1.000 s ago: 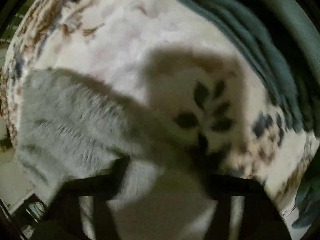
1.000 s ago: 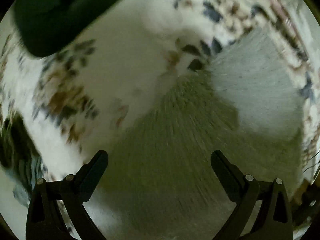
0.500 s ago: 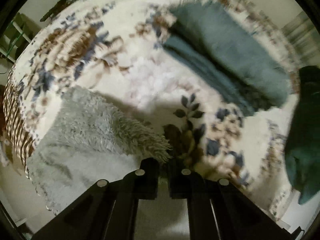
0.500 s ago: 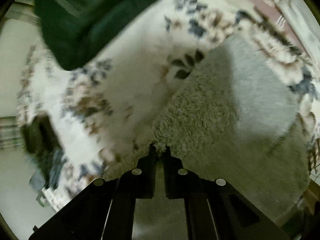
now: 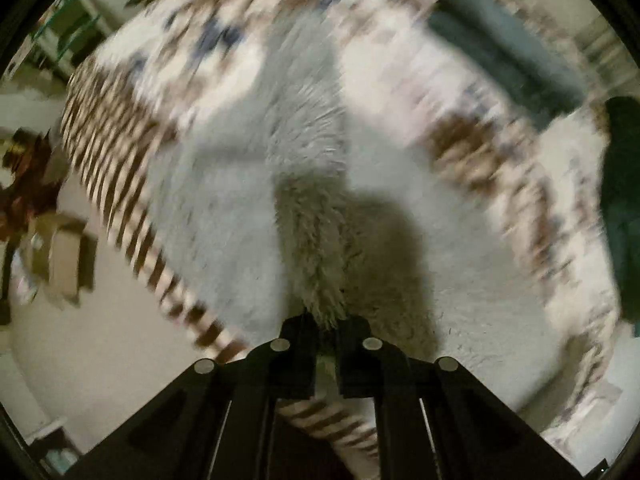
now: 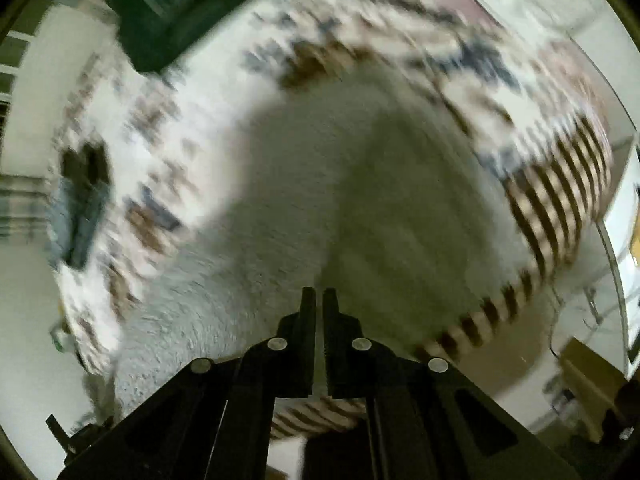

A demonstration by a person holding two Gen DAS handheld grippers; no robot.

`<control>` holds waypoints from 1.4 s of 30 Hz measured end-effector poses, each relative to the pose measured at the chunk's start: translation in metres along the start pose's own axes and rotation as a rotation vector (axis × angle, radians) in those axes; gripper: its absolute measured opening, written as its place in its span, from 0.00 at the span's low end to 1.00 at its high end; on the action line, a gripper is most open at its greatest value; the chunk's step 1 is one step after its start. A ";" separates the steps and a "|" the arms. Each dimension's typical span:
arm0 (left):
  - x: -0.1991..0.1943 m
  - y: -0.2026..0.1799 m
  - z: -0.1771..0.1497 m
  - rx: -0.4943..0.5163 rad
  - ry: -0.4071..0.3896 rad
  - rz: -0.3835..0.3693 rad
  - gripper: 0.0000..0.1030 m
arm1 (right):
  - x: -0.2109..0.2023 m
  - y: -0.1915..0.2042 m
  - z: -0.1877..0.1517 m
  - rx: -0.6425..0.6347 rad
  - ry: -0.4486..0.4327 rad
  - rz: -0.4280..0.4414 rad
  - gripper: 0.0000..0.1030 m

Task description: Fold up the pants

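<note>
- On the bed, atop a floral bedspread [image 5: 500, 184] with a brown-striped border: fuzzy grey pants [image 5: 224, 216], spread flat in part, one portion lifted.
- Left gripper [image 5: 327, 322]: jaws clenched on a fleecy edge of the pants; cloth rises straight to the tips from the spread below.
- Right gripper [image 6: 319, 300]: jaws pressed together; a ridge of the pants [image 6: 360, 208] runs up to the tips, so it appears to pinch cloth, though blur hides the contact.
- Long axis: the garment runs away from both sets of jaws toward the far bedspread; neither hand is plainly nearer.
- Also present: folded dark teal clothes [image 5: 508, 52], well apart.
- Judgement: lifted edge likely gets carried over the flat part.
</note>
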State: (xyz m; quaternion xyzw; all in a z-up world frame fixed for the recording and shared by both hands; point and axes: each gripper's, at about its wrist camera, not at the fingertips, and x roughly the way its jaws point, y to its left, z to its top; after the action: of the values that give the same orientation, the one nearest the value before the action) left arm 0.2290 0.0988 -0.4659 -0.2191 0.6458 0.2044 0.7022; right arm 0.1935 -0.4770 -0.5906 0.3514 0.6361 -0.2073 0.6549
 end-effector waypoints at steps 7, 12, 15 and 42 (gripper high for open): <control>0.052 0.017 -0.032 0.008 0.011 0.063 0.10 | 0.025 -0.010 -0.003 0.001 0.045 0.028 0.23; 0.047 0.020 -0.027 -0.073 -0.017 0.028 0.48 | 0.033 0.054 0.037 -0.088 -0.064 0.042 0.73; 0.046 0.019 -0.023 -0.085 -0.021 0.037 0.77 | 0.055 0.101 0.062 -0.178 -0.129 -0.042 0.94; 0.042 0.024 -0.038 -0.070 -0.038 0.136 0.77 | 0.030 -0.156 0.010 0.416 -0.095 0.196 0.56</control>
State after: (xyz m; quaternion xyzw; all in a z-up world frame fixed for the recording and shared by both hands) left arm 0.1883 0.0970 -0.5118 -0.1952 0.6383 0.2782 0.6907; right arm 0.0914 -0.5832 -0.6512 0.5289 0.5110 -0.2854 0.6146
